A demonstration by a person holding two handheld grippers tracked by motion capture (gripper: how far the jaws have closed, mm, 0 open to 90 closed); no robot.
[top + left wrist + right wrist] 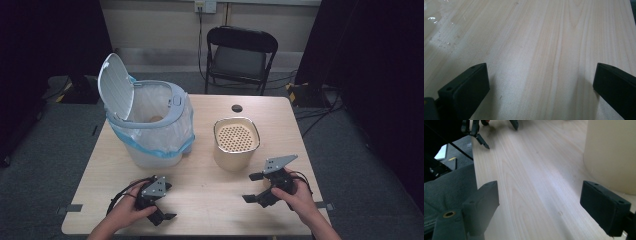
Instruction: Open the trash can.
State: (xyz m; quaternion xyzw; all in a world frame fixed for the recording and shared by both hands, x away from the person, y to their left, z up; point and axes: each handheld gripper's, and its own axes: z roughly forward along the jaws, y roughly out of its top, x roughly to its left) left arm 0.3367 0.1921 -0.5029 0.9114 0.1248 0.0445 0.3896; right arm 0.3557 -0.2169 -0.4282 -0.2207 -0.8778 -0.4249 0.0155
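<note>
I hold both grippers low over the wooden table (pixel 200 190), nearer me than the cream perforated-top canister (pixel 236 142). My right gripper (pixel 256 187), jaws wide apart and empty, sits just beside the canister. My left gripper (pixel 167 202), jaws also apart, is well apart from it.

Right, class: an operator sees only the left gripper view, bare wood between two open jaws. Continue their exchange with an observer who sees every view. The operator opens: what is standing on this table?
Observer: A white bin, bag-lined, with its lid raised.
Operator: Anything beside it?
Observer: A beige canister with a perforated top stands to its right, apart from it.
Operator: And the right gripper?
Observer: It is open and empty, just in front of the canister.
</note>
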